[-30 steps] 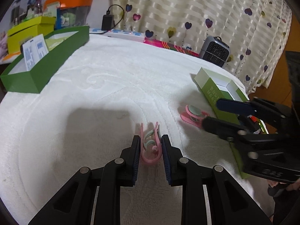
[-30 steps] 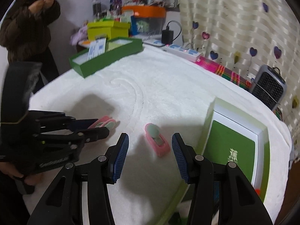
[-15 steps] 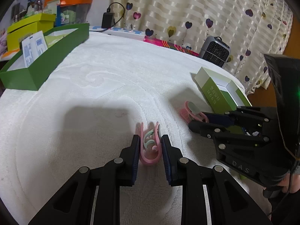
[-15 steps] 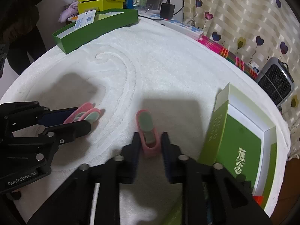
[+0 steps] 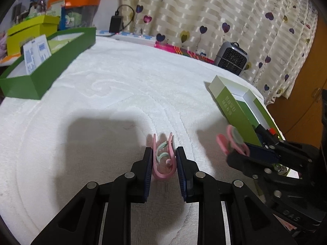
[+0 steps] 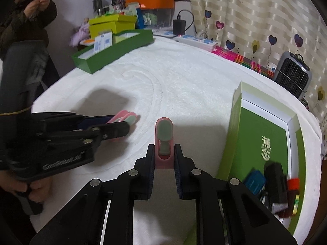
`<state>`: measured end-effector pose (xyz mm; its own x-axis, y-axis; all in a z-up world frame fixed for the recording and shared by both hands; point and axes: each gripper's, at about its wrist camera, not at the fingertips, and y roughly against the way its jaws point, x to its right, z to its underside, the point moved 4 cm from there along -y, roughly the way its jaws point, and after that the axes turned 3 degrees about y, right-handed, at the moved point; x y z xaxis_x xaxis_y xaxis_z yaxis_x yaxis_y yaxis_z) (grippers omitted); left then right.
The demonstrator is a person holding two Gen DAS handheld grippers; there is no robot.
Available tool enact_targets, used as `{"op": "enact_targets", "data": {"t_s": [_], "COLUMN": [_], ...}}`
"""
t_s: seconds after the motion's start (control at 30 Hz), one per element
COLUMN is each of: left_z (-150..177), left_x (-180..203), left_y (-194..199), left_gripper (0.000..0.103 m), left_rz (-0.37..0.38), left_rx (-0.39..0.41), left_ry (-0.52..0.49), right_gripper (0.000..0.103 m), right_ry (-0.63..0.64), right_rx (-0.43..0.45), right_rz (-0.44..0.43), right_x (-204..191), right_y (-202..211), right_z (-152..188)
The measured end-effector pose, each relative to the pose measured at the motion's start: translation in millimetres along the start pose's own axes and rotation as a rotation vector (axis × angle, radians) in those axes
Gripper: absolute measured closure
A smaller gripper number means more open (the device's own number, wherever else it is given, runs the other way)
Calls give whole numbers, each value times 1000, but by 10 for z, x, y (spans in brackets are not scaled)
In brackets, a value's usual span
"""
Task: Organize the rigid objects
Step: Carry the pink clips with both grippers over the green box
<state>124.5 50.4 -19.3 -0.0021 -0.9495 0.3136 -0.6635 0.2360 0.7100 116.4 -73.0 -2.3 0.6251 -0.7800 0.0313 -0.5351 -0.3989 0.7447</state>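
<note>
At the far left a long dark green open cardboard tray (image 5: 51,61) holding white leaflets is sitting on the surface covered with a white fluffy cloth (image 5: 126,85), with a lime green lidded box (image 5: 30,29) behind it. Nearer the middle, the left gripper (image 5: 164,159) is squeezing a pink plastic clip with a mint green inner spring (image 5: 163,156), its fingers (image 5: 148,169) narrow and pressing on both sides of the clip just above the cloth. To the right, the right gripper (image 6: 163,157) is gripping a second pink plastic clip with a grey-green pad (image 6: 164,140), fingers narrow around its rear end, the clip pointing away from the camera. Just right of it a light green open cardboard box (image 6: 263,134) is lying on the cloth, holding small items in its near corner; a grey portable fan heater (image 6: 292,75) is standing beyond it by the heart-patterned curtain (image 5: 224,16)
</note>
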Motion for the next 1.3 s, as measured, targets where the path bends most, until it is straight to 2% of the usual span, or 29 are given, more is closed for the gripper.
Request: {"op": "enact_targets", "data": {"t_s": [0.53, 1.3], "left_z": [1, 104], "left_x": [407, 1297], "left_y": [512, 500], "left_gripper": [81, 81], "left_rz": [37, 113], "left_rx": [110, 100], "left_ry": [-74, -229], "right_gripper": [85, 85], "right_ry": [-77, -228], "right_rx": [133, 226], "right_rz": [1, 46], "right_x": [76, 648], "right_y": [566, 1095], "right_z": [104, 544]}}
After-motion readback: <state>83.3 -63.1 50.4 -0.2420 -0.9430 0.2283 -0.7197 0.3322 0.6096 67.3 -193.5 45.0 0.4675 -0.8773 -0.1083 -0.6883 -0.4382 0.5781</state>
